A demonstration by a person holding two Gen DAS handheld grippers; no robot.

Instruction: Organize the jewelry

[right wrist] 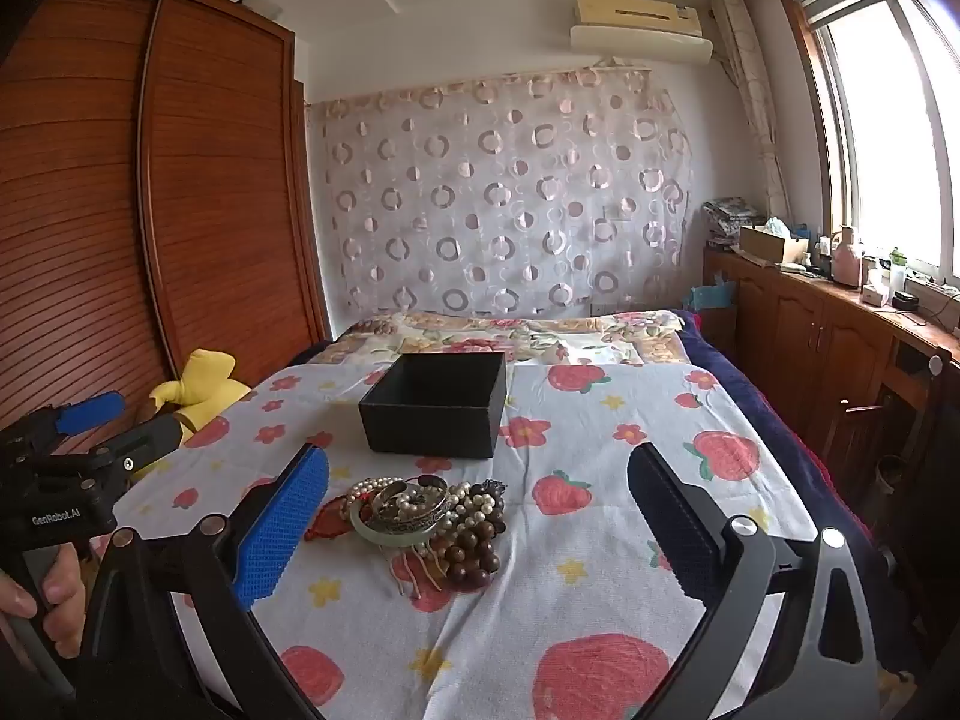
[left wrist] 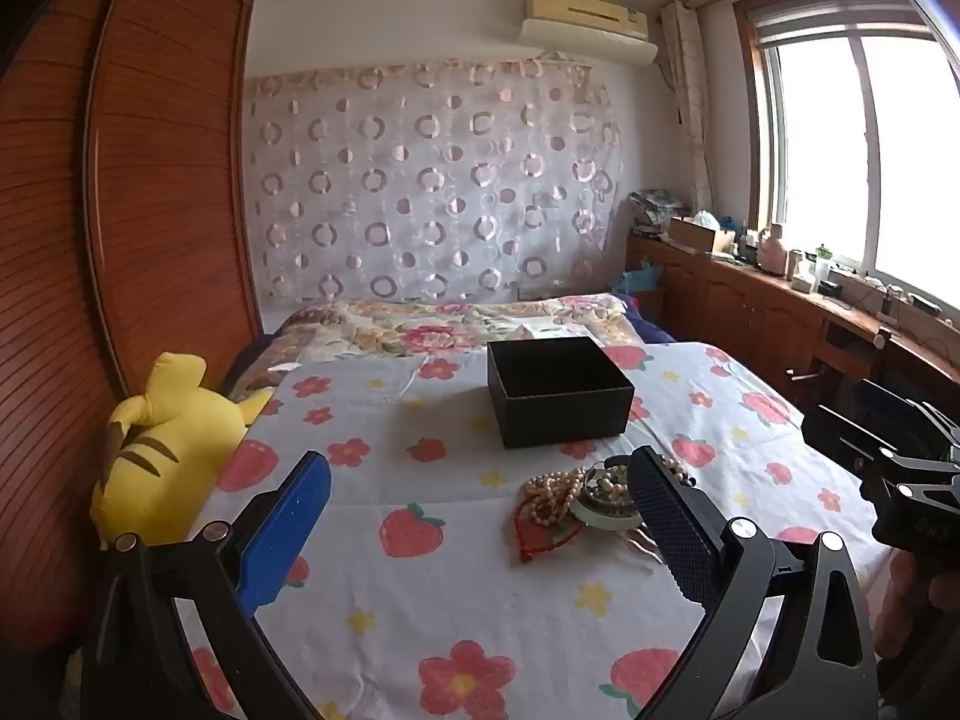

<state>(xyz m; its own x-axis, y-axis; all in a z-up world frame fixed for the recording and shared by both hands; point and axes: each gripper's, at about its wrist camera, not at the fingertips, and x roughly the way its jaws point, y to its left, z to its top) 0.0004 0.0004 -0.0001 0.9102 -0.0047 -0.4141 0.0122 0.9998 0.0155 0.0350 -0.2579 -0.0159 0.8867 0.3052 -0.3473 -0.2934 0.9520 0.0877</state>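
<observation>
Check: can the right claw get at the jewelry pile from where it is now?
Probably yes. The right claw is open and empty, the jewelry pile lies between its fingers' line of approach on the bedsheet, and the black box sits behind it, not in the way.

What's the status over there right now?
Both hand-held grippers, left and right, open, empty. Jewelry pile on bedsheet, black box behind it. Nothing blocking.
</observation>
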